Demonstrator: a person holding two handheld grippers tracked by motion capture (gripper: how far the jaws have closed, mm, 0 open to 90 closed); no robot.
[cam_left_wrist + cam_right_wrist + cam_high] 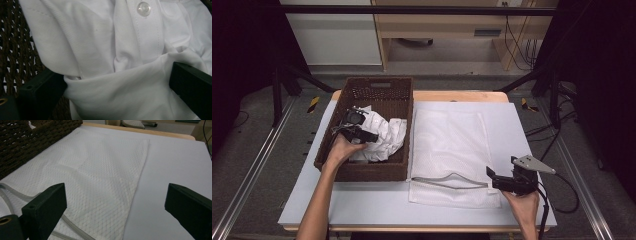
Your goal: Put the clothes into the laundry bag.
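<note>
Table (522, 130): a pale sheet is laid over a wooden top, whose edge is seen along the far side.
Basket (362, 172): a dark woven basket is placed on the left part of the table, with a handle slot cut in its far wall.
Shirt (384, 137): a crumpled white shirt is held inside the basket; in the left gripper view a clear button (143, 8) is seen on its placket near the top.
Mesh bag (449, 150): a white mesh bag is spread flat just right of the basket, touching its right wall, with a greyish zip (447, 181) curving across its near end.
Left gripper (357, 131): it is held in the left hand (343, 150) inside the basket, over the shirt.
Left jaws: they are set wide apart, with a fold of the shirt bulging between them; cloth is pressed against both, but no firm grip is made out.
Right gripper (494, 180): it is held in the right hand (524, 202) at the near right of the table, beside the near right corner of the mesh bag.
Right jaws: they are spread wide, with nothing between them; the bag's right edge is seen beyond.
</note>
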